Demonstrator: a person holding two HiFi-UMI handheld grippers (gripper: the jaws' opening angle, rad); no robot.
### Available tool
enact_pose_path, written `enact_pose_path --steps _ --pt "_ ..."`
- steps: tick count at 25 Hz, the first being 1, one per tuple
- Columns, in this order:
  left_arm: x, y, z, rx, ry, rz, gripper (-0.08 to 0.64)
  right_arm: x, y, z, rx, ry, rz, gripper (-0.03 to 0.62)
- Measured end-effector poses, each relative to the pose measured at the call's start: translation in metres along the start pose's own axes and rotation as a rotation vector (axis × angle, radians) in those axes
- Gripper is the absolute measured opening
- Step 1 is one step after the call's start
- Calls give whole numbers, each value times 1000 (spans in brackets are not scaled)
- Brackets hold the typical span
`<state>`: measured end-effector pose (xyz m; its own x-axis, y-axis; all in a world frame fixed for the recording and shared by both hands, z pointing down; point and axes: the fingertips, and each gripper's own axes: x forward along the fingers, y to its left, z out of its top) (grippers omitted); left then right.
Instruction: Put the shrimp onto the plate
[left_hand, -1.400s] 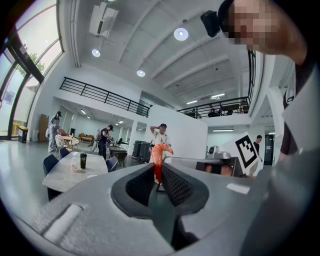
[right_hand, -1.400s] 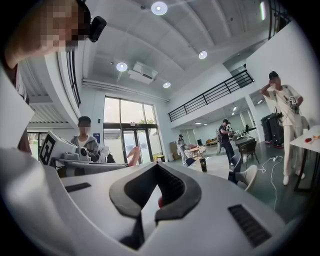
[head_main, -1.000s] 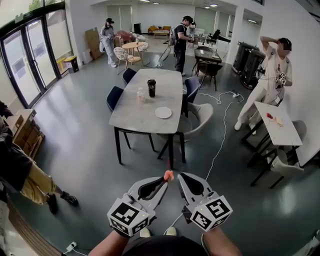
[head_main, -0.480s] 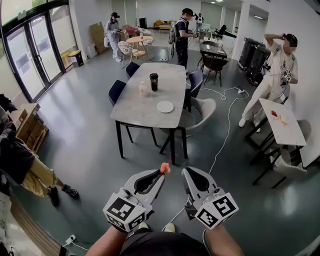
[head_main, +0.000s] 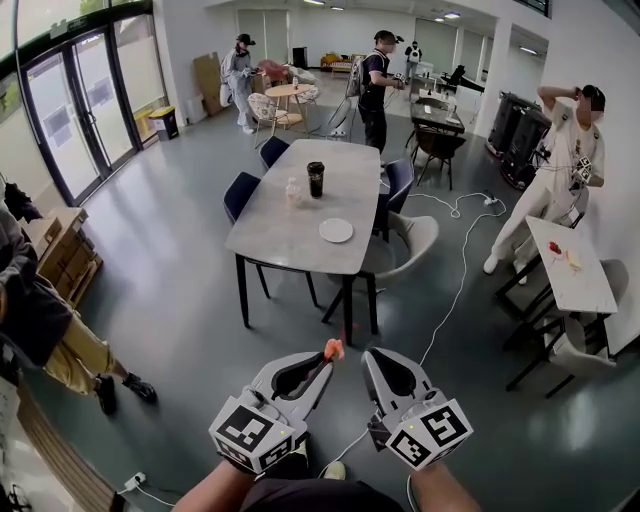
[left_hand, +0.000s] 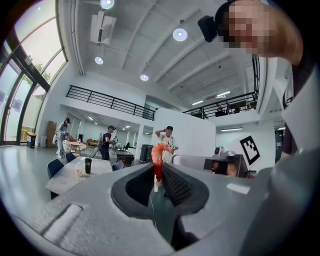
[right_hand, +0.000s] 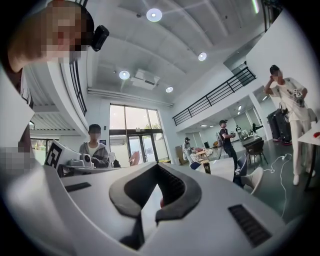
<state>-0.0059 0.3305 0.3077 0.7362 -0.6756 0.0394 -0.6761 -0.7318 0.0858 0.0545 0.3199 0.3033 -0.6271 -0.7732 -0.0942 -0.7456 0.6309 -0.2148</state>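
While both grippers are hanging over the dark, glossy floor (head_main: 180, 290) on the near side of the long grey table (head_main: 285, 225), well apart from it, nothing is resting on that floor beneath them but a white cable (head_main: 455, 270) trailing off past the table's right end.

Room: open hall, glass doors (head_main: 80, 110) lying left of the table, dark chairs (head_main: 243, 190) sitting along its sides, people standing beyond its far end.

On the table: a white plate (head_main: 336, 230) is sitting near the near edge; a dark cup (head_main: 316, 178) and a small clear bottle (head_main: 294, 190) are standing farther back.

Left gripper (head_main: 328, 360): jaws are closing on the shrimp (head_main: 334, 349), pinching its lower part at the tips, its orange body sticking up above them. The shrimp is being held in the air, well short of the table and plate.

Right gripper (head_main: 368, 358): jaws are meeting at the tips, gripping nothing, just beside the left gripper.
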Motion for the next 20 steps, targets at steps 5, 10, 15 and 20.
enact_pose_path --steps 5,10,15,20 --pt "17 29 1 -5 -4 -10 51 29 -10 -2 -7 4 0 2" --pt "40 79 2 8 3 -29 51 80 -29 -4 -13 10 -26 2" --pt "66 134 13 23 -9 -55 51 138 -48 -2 -22 5 -51 2" --pt "89 181 16 24 -10 -83 51 186 -67 -3 -28 0 -79 2"
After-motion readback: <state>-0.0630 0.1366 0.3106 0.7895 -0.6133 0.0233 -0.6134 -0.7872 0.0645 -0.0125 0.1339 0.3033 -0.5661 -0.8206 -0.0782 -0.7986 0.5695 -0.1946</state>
